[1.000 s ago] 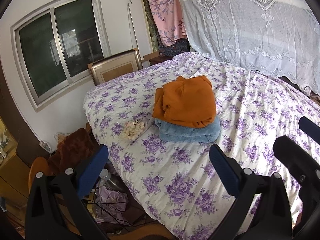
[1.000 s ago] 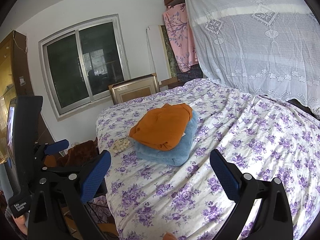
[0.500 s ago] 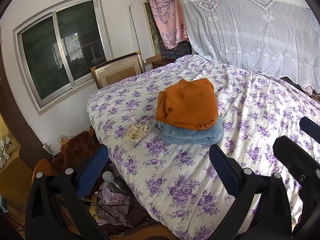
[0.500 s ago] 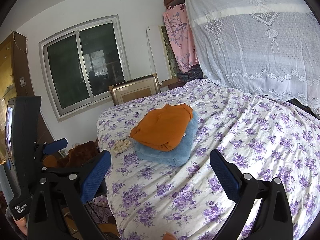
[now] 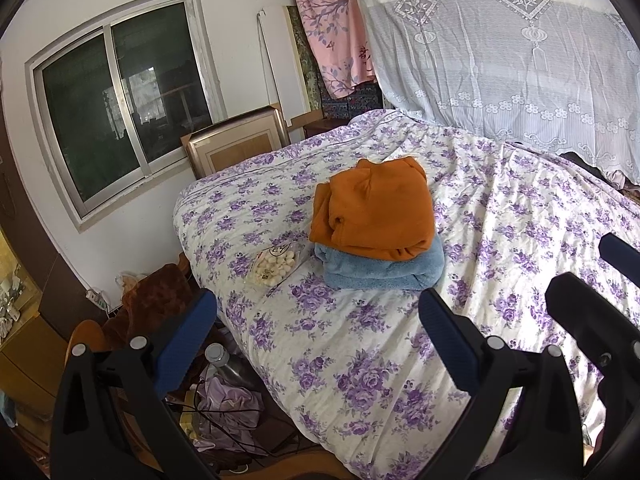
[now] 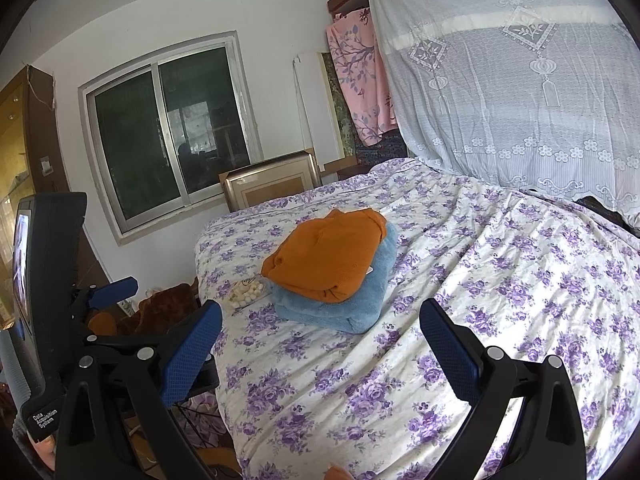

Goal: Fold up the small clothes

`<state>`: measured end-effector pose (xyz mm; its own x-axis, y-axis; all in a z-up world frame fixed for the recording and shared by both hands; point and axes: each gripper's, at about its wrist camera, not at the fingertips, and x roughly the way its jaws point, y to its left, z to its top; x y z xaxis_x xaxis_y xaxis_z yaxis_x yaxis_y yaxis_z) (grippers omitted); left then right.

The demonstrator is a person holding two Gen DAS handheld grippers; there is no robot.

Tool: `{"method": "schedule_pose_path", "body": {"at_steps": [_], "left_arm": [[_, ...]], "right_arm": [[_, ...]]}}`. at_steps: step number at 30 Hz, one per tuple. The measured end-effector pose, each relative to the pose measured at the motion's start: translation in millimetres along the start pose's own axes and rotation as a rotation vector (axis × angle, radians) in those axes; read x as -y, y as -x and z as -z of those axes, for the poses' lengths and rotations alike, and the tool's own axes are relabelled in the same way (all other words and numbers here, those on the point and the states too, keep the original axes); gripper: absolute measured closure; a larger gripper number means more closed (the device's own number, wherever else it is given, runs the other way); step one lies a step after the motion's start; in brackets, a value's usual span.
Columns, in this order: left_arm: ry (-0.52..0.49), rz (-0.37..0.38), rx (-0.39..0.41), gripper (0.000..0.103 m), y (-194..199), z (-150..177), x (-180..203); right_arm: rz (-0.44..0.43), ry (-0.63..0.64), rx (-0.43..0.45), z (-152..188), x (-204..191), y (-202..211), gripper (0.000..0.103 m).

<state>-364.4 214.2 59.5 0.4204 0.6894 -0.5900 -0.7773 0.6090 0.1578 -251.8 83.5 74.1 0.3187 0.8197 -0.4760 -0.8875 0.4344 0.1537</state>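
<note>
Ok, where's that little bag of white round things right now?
The clear bag lies on the floral bedspread near the bed's left edge, just left of the blue folded garment under the orange one; the right wrist view shows it too.

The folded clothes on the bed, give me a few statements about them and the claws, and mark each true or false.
1. The orange garment lies on top of the blue garment. True.
2. The left claw is shut on the orange garment. False: it is open, holding nothing, short of the stack.
3. A clear packet of small white pieces lies on the bedspread beside the stack. True.
4. The right claw holds the blue garment. False: it is open and apart from it.
5. The stack is unfolded and spread flat. False: both garments are folded.
</note>
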Motion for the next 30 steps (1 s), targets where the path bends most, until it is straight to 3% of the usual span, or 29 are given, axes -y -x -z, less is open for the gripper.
{"method": "schedule_pose_path", "body": {"at_steps": [30], "left_arm": [[-0.003, 0.000, -0.001, 0.005, -0.5, -0.7, -0.1]], "right_arm": [[0.001, -0.001, 0.002, 0.3, -0.9, -0.3, 0.003]]}}
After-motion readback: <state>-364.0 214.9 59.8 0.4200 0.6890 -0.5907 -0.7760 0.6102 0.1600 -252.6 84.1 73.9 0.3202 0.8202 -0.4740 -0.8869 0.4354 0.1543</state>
